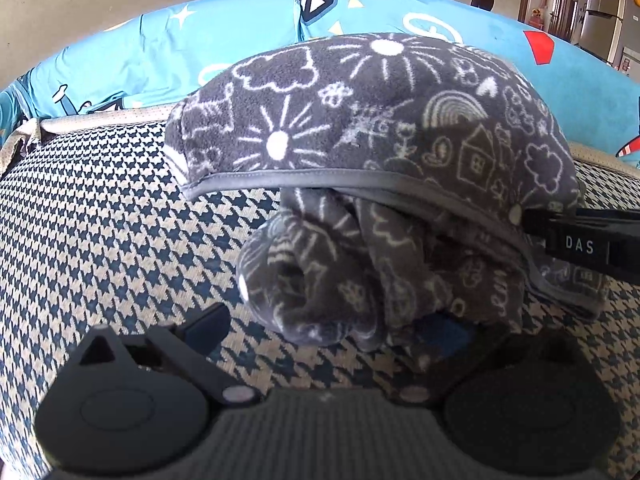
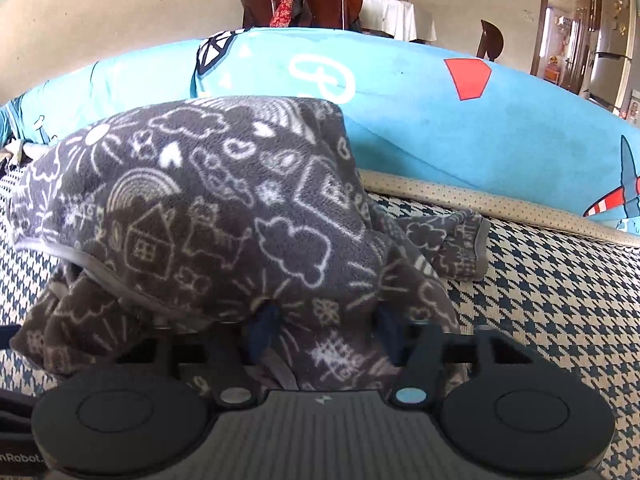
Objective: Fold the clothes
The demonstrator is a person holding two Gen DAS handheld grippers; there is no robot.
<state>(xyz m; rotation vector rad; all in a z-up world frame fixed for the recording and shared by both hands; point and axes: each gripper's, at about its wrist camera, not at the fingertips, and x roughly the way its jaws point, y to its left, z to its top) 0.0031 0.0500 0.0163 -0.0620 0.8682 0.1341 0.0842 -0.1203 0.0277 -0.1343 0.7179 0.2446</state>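
In the left wrist view, a grey fleece garment [image 1: 360,120] printed with white suns, clouds, houses and rainbows lies heaped on a houndstooth-patterned cushion [image 1: 100,220]. Its bound hem runs across the middle, and a bunched fold hangs below it toward the camera. The left hand-held gripper [image 1: 320,336] stands open: its left finger [image 1: 208,324] rests bare on the houndstooth fabric, the right one is lost in shadow under the fleece, and nothing is pinched. From the right edge, the right hand-held gripper [image 1: 532,224] reaches the garment's hem corner. A blue printed sheet [image 1: 240,40] lies behind.

In the right wrist view, the same fleece garment [image 2: 200,208] drapes over the right hand-held gripper [image 2: 324,320], whose blue-padded fingers [image 2: 264,320] are closed on a fold of the fleece. A sleeve end [image 2: 464,240] lies flat on the houndstooth cushion [image 2: 560,300] to the right. The blue sheet [image 2: 440,120] rises behind, with wooden chairs [image 2: 304,0] farther back.
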